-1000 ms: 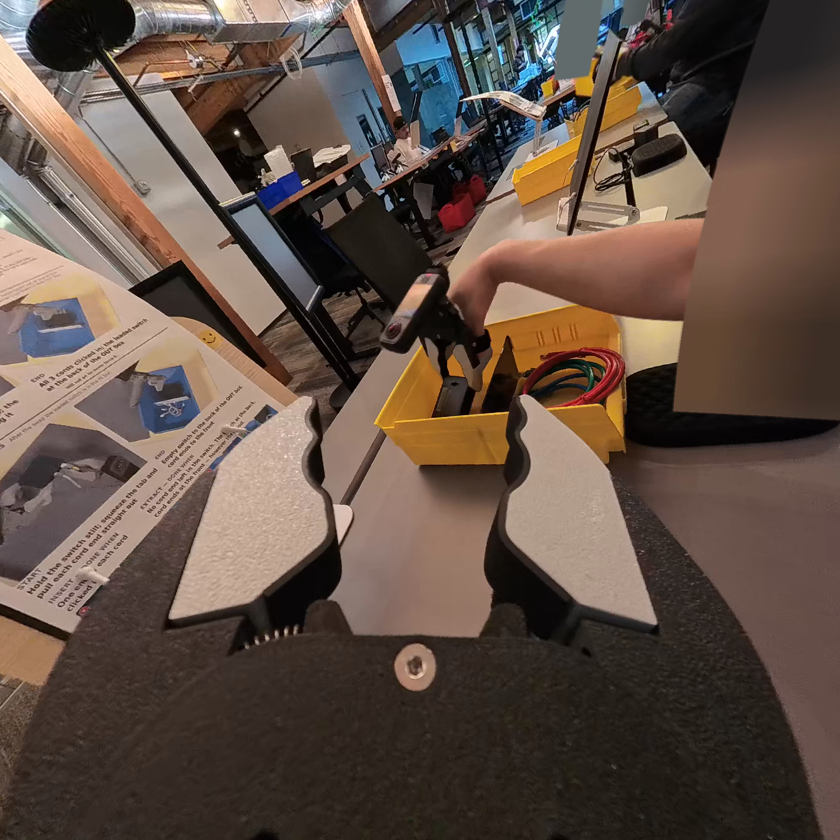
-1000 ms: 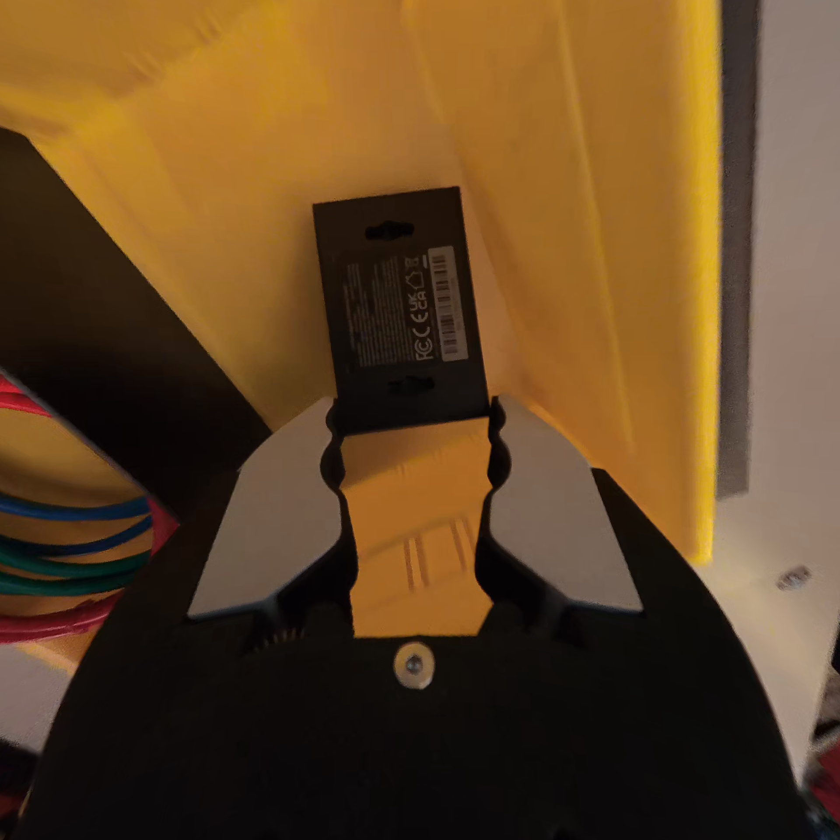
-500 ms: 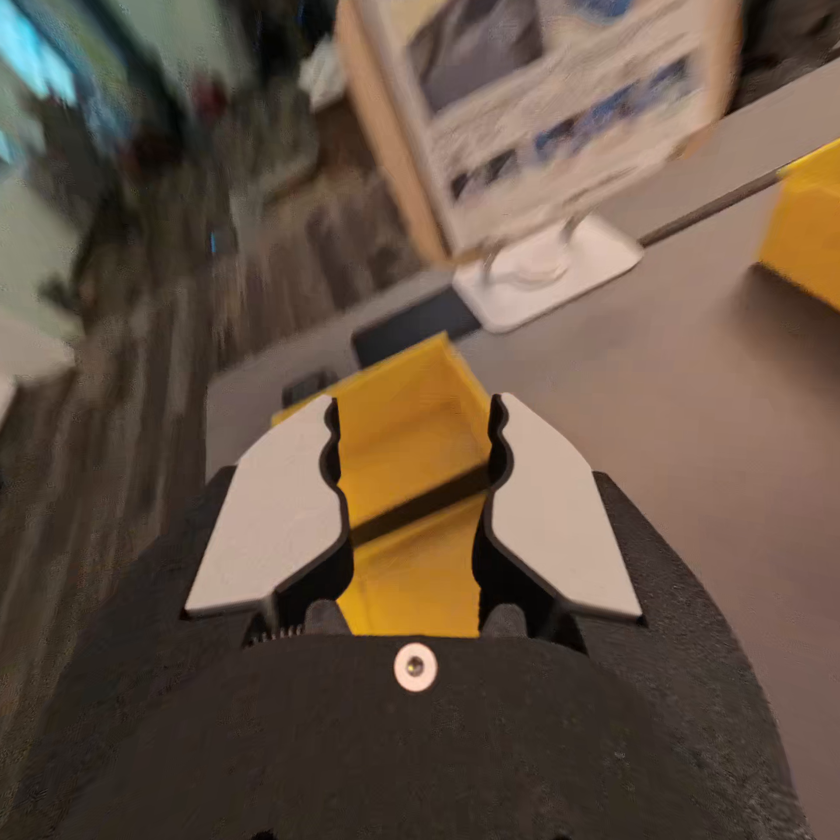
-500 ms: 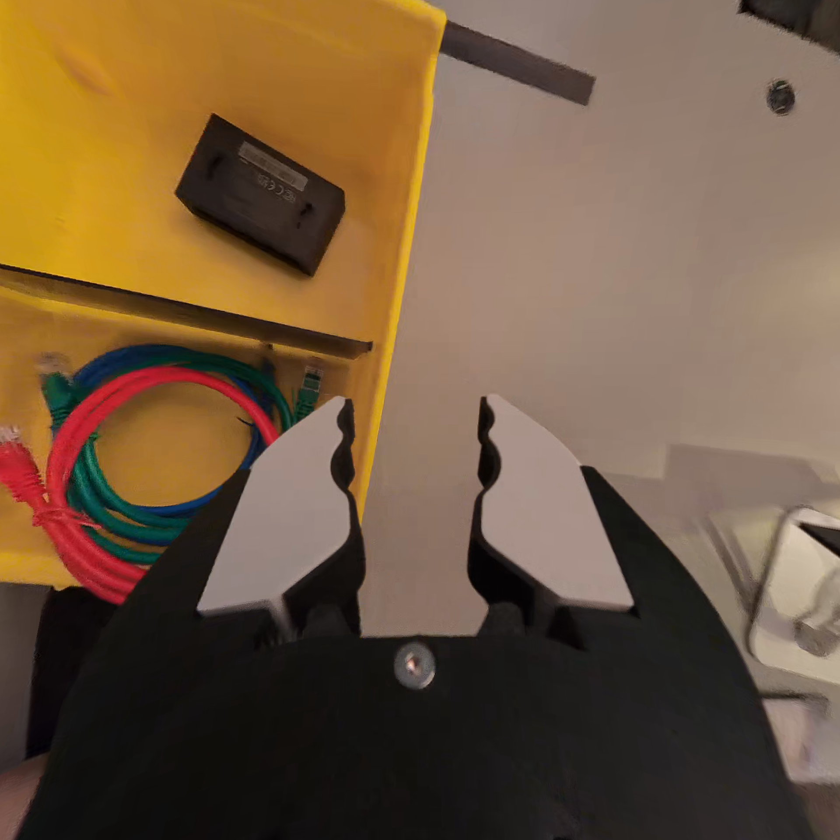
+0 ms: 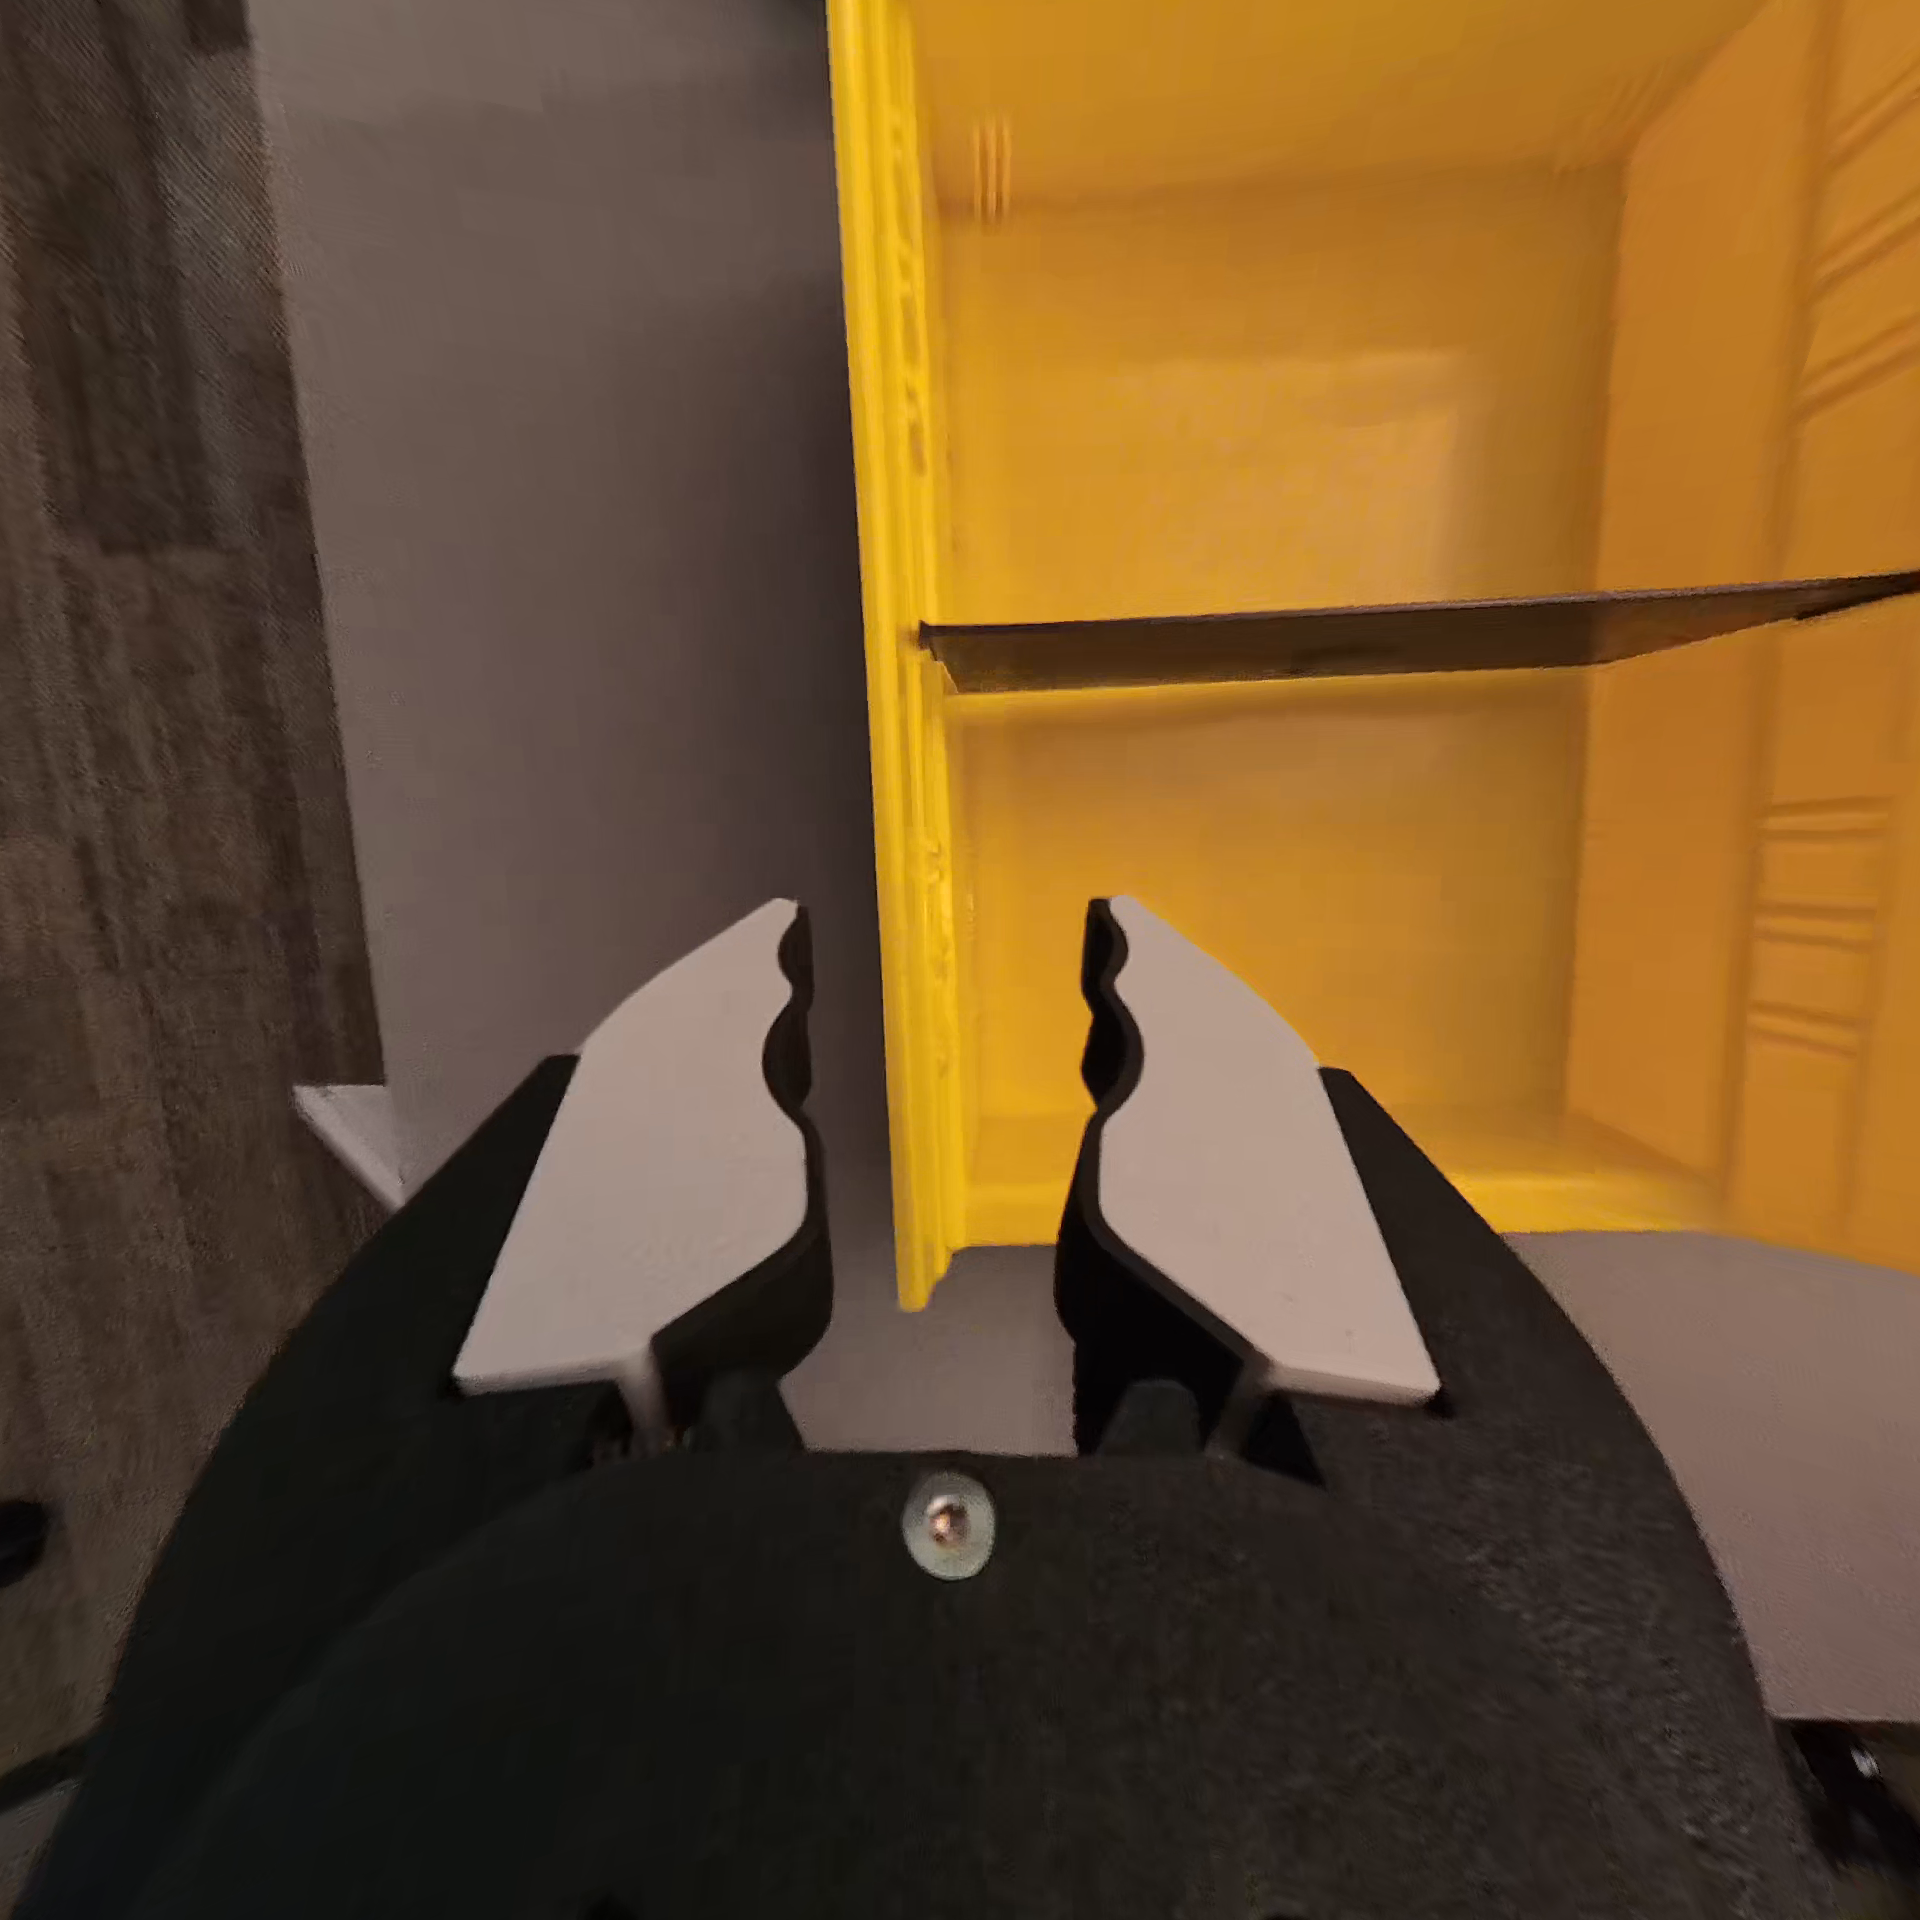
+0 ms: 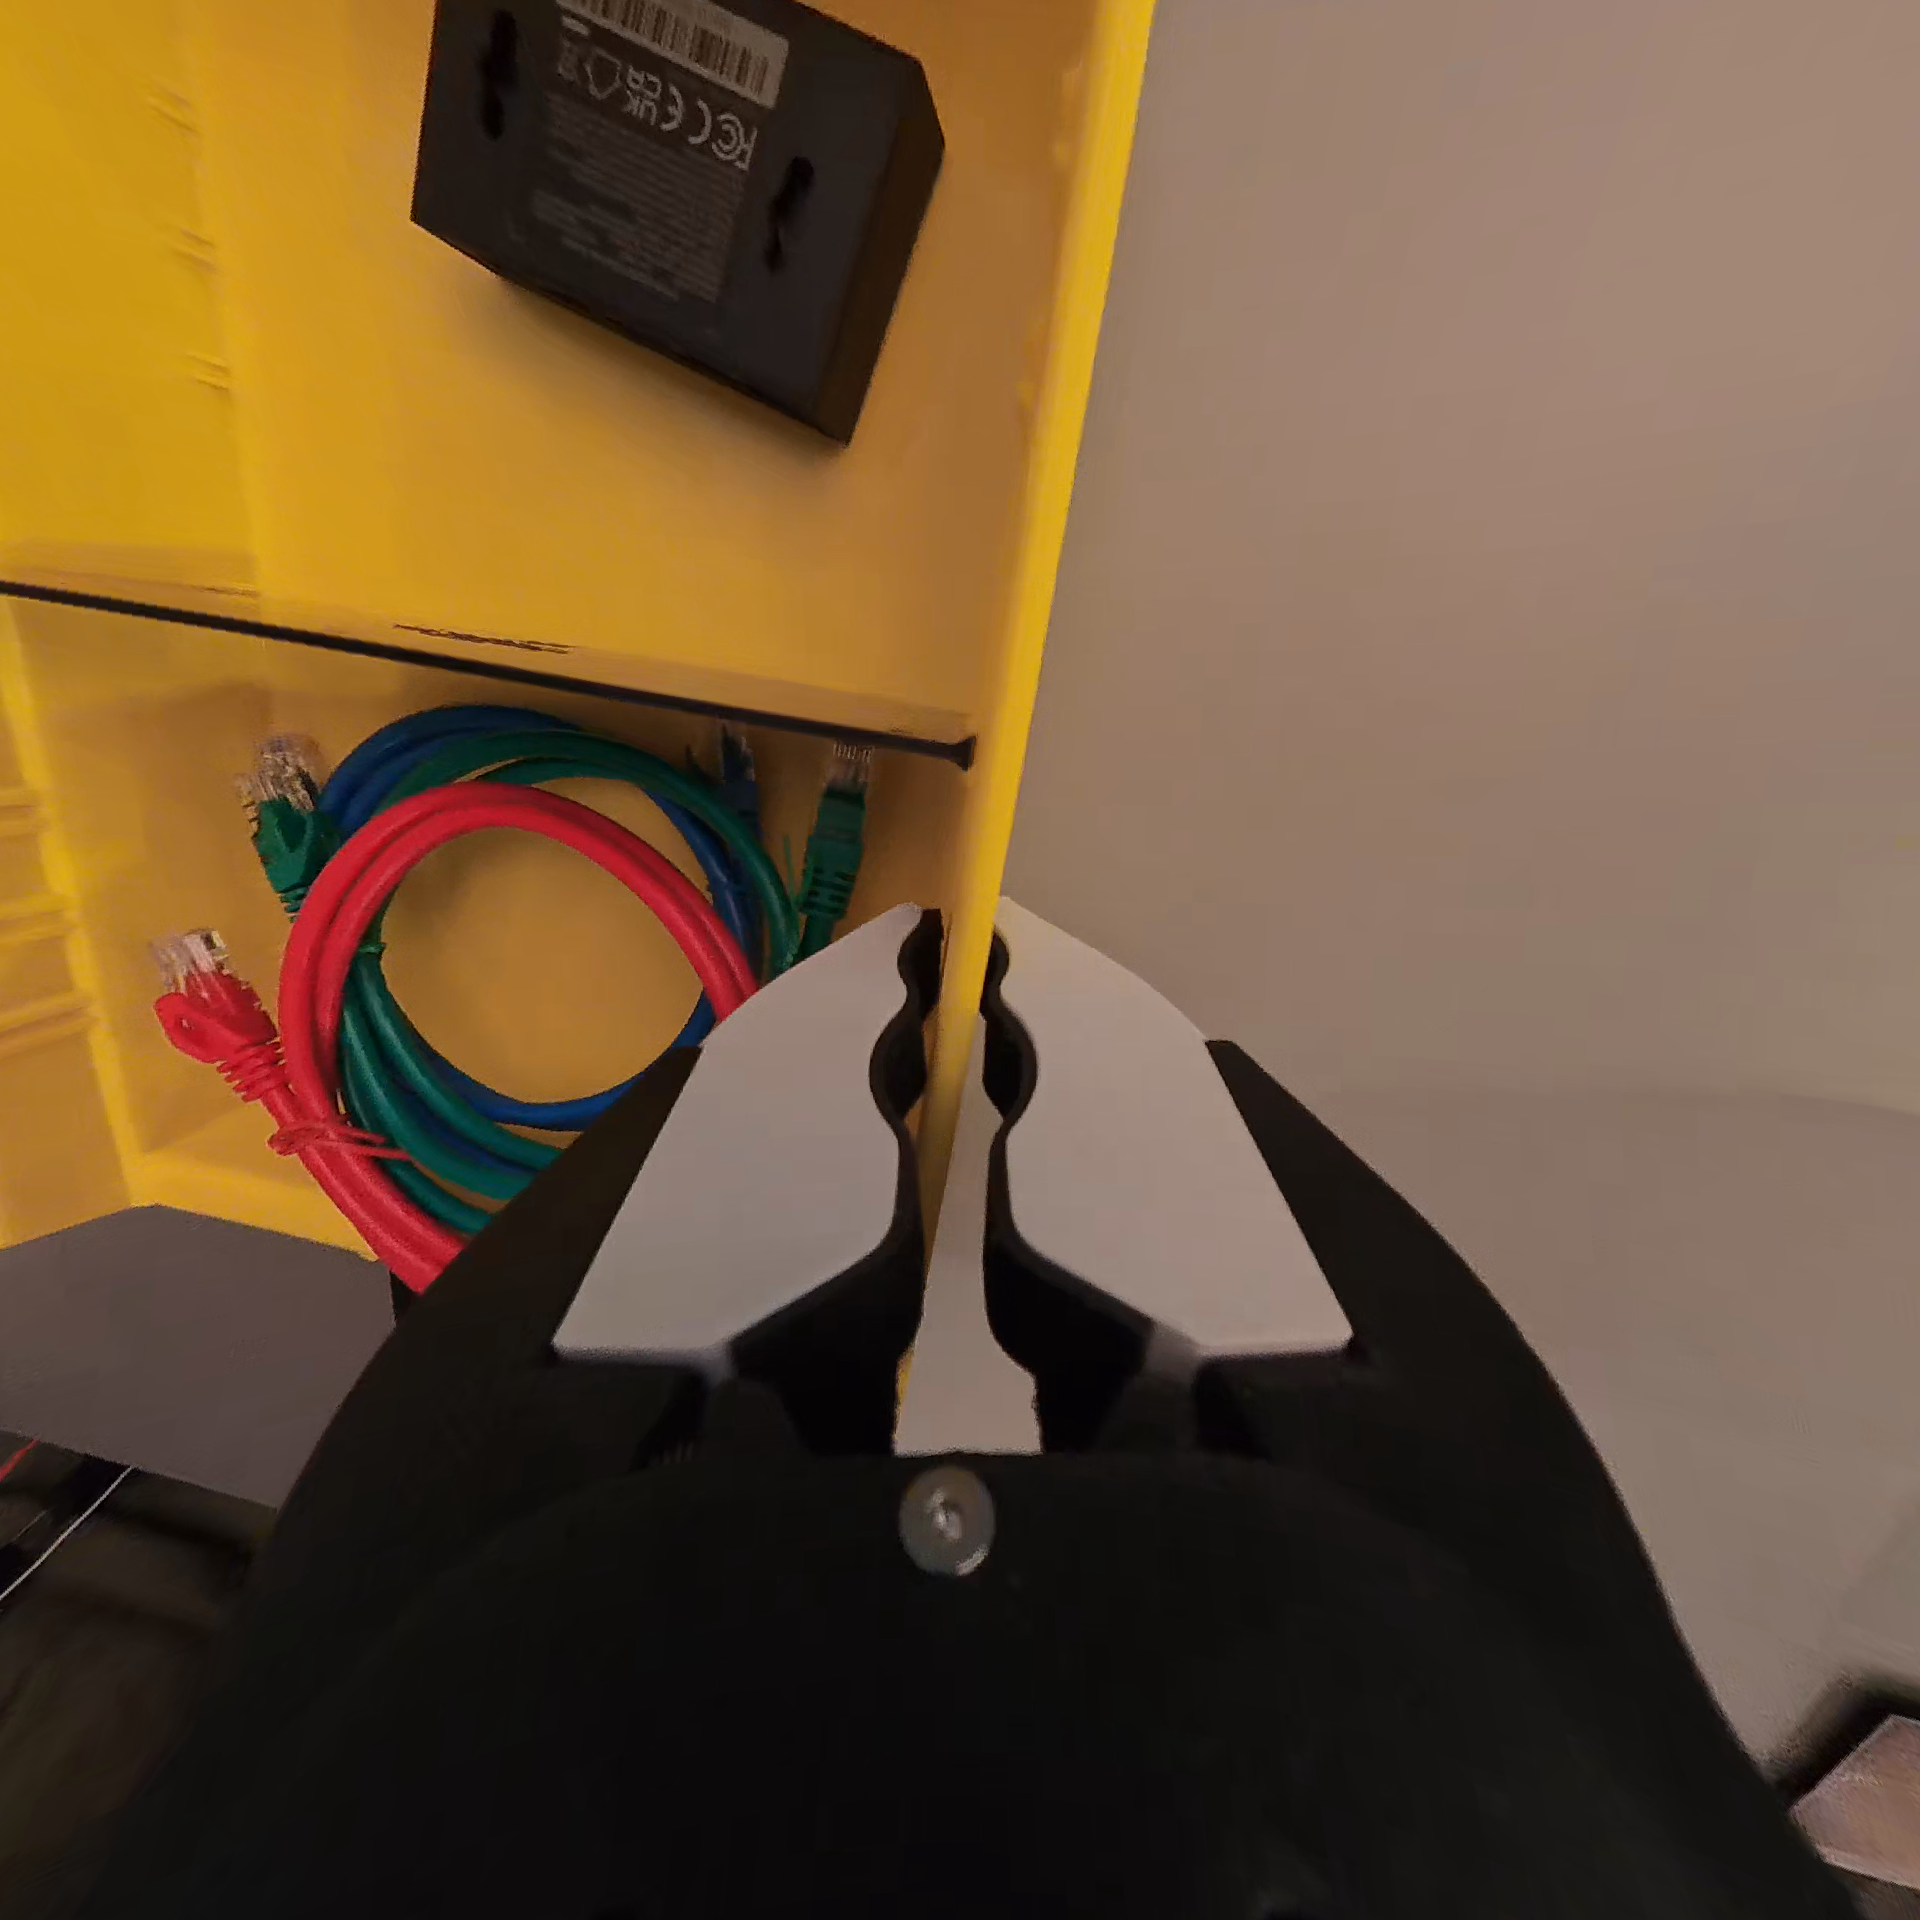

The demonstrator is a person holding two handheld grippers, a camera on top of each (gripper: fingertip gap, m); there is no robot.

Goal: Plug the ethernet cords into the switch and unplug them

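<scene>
Right wrist view showed the right tongs (image 6: 961, 940) pinched on the wall of a yellow bin (image 6: 1049, 499); the black switch (image 6: 675, 197) lay in its far compartment, the coiled cords (image 6: 520, 935) in the near one; left tongs (image 5: 943, 925) stood wide astride another bin's wall (image 5: 899, 727) on the counter (image 5: 582, 520).

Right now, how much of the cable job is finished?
Nothing is plugged in yet. The switch lies alone in the far compartment of a yellow bin, and the red, green and blue cords sit coiled in the near one. In hand: the right gripper pinches that bin's wall, while the left gripper hangs open astride the wall of an empty bin. All plugging and unplugging remains.
</scene>
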